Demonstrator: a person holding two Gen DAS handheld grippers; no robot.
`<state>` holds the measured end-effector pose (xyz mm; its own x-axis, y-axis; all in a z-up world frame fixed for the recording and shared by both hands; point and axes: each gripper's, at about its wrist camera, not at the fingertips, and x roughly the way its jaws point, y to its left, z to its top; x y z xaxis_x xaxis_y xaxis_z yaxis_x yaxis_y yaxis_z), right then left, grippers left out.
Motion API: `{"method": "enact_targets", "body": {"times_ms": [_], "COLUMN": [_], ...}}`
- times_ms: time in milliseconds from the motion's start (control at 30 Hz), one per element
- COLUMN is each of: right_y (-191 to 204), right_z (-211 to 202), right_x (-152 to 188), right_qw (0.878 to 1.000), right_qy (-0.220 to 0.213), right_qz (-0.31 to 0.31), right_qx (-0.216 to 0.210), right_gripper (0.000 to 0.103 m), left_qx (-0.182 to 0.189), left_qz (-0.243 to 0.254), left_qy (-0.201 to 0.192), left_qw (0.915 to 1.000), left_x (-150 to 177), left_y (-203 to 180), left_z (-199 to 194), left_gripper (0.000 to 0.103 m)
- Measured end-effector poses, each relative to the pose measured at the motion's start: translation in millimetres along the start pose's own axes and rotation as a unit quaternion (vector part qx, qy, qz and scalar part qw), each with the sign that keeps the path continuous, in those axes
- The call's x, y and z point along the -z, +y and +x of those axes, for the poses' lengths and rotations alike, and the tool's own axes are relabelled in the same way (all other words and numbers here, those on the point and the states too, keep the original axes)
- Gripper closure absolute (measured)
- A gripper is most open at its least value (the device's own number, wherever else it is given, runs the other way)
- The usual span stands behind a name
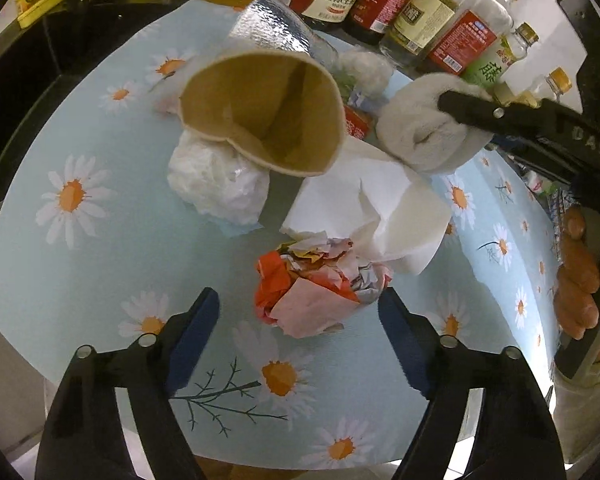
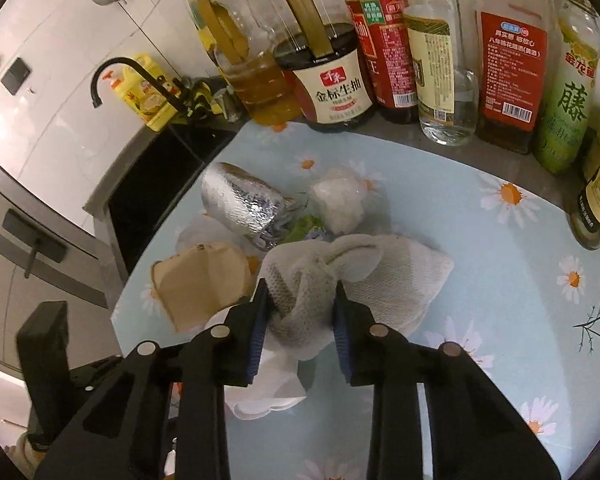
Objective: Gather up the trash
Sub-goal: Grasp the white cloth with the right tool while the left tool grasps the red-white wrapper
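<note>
right gripper (image 2: 300,316) pinches sock (image 2: 364,276), lengthwise rightward.

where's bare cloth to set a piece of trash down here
Free: the daisy-print blue tablecloth left of the crumpled orange-and-pink paper wad, and right of the grey knitted cloth. Crowded: the centre pile, around the brown paper cup.

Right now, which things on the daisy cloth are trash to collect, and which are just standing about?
Job:
crumpled colored paper, ahead of the open left tool
gray-white cloth bundle, in the right tool
white napkin
brown paper cup
foil wrapper
white plastic wad

Standing about:
sauce and oil bottles
faucet
</note>
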<state>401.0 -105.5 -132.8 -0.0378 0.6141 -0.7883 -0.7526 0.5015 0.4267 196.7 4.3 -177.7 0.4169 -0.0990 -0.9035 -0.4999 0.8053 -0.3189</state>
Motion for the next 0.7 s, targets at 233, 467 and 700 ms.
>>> {"method": "enact_targets", "body": {"times_ms": [233,467,700], "right_y": [-6,-14,-12], "right_z": [-19,-31,-41], "right_x": [0,4,11], "right_qw": [1.000,0.999,0.999], "right_qy": [-0.019,-0.033,-0.044], "right_qz": [0.005,0.012,0.016], "right_qx": [-0.013,-0.021,-0.022], "right_gripper": [0.072,0.072,0.072], "left_qx": [-0.008,-0.013,-0.019], "left_qz": [0.015,0.017,0.041], "left_qy": [0.002,-0.010,-0.015], "left_qw": [0.9999,0.9997,0.9989], "left_x": [-5,-3,0], "left_y": [-9,-9,-15], "left_z": [9,3,-6], "left_gripper": [0.053,0.056,0.056]}}
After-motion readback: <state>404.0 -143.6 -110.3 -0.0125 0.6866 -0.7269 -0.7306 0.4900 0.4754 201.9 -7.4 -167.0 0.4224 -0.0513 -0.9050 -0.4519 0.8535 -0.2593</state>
